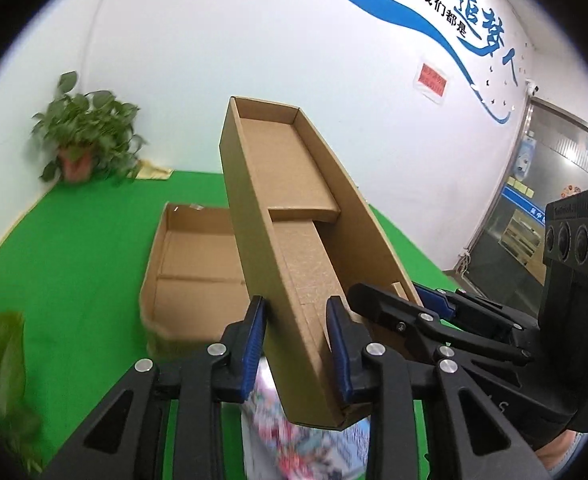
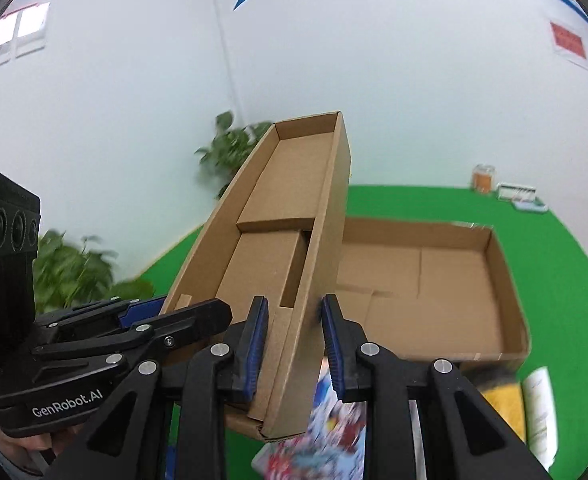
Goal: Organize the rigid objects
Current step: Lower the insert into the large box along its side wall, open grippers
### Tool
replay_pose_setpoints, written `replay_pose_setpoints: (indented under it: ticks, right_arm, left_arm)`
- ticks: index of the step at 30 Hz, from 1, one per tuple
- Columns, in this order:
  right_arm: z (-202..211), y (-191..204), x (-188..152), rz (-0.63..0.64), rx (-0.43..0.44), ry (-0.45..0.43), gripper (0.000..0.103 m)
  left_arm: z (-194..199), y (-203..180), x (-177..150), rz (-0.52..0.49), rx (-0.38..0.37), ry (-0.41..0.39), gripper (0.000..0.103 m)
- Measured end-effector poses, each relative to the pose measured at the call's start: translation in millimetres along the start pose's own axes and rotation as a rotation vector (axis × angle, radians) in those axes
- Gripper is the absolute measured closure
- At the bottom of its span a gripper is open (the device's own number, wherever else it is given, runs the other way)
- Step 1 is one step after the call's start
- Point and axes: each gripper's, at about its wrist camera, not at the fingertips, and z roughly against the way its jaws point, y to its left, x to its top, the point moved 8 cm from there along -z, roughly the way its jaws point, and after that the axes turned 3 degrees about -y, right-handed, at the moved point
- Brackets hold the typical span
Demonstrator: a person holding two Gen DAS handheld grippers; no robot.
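**Kid:** Up over the green mat [image 1: 74, 248], what is that long brown thing?

**Helper:** It is a long box [image 1: 294, 208], open on top. Both grippers hold it in the air, tipped up at the far end.

**Kid:** How do they hold it?

**Helper:** The left gripper [image 1: 298, 344] pinches the box's left wall between its blue pads [image 1: 254, 344]. The right gripper [image 2: 292, 340] pinches the right wall the same way. Each one is closed tight on a wall, at the near end of the box.

**Kid:** What is inside?

**Helper:** Only folded card flaps that I can see.

**Kid:** And under it?

**Helper:** A wide flat tray [image 2: 506, 280] lies on the mat, behind and below the box. A bright, blurry book [image 2: 334, 432] lies right under the near end.

**Kid:** Anything else?

**Helper:** A plant [image 1: 82, 136] in a pot stands in the far corner by the white wall [image 1: 254, 40]. A yellow thing [image 2: 498, 400] and a white paper [image 2: 538, 412] lie near the tray.
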Motion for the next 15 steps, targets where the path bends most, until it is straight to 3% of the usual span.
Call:
replay_pose_setpoints:
  ticks: [8, 15]
  right_arm:
    - [-70, -30, 55, -0.045, -0.006, 0.031, 0.077]
    - [-157, -39, 60, -0.094, 0.039, 0.14, 0.077]
  left_arm:
    - [-37, 21, 33, 0.008, 0.012, -0.007, 0.075]
    - [-74, 56, 37, 0.052, 0.06, 0.046, 0.075]
